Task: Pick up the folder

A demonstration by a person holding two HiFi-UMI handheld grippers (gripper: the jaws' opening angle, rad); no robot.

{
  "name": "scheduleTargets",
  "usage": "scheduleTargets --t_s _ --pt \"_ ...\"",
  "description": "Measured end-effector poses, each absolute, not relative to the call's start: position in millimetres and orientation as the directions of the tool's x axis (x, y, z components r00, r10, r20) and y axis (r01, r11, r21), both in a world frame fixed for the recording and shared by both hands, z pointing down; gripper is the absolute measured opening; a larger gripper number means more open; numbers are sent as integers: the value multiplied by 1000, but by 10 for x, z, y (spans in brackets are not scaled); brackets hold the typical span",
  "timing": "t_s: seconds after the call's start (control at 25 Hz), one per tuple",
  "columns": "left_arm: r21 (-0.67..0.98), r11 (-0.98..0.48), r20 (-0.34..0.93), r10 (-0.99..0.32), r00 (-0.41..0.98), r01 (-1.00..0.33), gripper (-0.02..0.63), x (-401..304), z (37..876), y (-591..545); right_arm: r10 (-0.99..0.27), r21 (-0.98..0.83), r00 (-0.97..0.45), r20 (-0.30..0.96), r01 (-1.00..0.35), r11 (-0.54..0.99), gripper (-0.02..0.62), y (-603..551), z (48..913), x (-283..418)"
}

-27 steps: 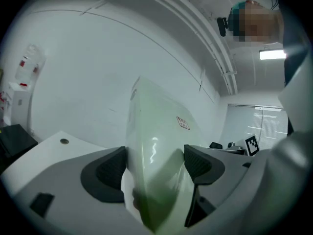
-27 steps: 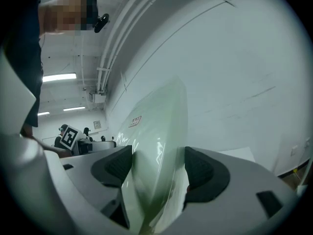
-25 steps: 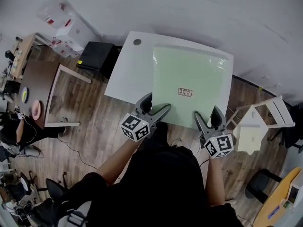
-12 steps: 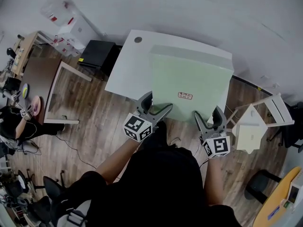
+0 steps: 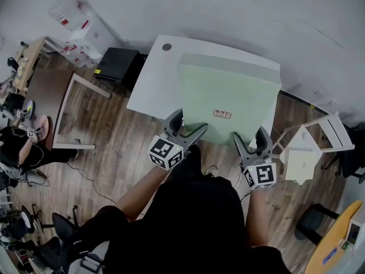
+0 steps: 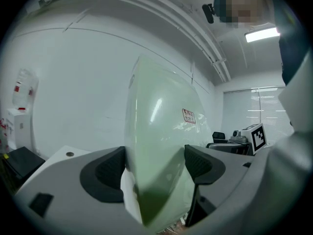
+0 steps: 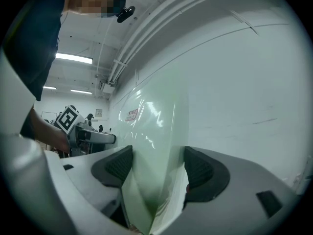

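Observation:
A light green folder (image 5: pixel 228 90) with a small red label (image 5: pixel 222 114) is held above the white table (image 5: pixel 151 84). Its near edge is pinched at both corners. My left gripper (image 5: pixel 189 124) is shut on the near left corner, and my right gripper (image 5: pixel 251 135) is shut on the near right corner. In the left gripper view the folder (image 6: pixel 161 126) stands edge-on between the dark pads of the left gripper (image 6: pixel 154 166). The right gripper view shows the folder (image 7: pixel 151 131) clamped the same way in the right gripper (image 7: pixel 156 169), with the other gripper beyond it.
A black box (image 5: pixel 117 64) sits on the floor left of the table, and a clear plastic bin (image 5: pixel 80 24) stands behind it. A wooden frame (image 5: pixel 68 113) is at left and a white chair (image 5: pixel 311 150) at right. A person (image 5: pixel 17 153) sits far left.
The folder has come up off the table and its far edge now stands higher. Both grippers kept their hold on the near corners and shifted only slightly.

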State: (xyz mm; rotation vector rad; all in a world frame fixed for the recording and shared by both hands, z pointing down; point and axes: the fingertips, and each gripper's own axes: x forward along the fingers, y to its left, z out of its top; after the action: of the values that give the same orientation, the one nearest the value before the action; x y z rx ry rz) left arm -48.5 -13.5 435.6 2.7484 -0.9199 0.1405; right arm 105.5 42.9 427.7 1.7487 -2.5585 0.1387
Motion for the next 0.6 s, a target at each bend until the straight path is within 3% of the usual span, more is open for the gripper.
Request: scheduleTargets --t_s 0.6 --pt "183 -762 187 -594 783 -621 371 -412 4405 -271 -927 -51 -362 97 -932 359 333 281 4335 1127"
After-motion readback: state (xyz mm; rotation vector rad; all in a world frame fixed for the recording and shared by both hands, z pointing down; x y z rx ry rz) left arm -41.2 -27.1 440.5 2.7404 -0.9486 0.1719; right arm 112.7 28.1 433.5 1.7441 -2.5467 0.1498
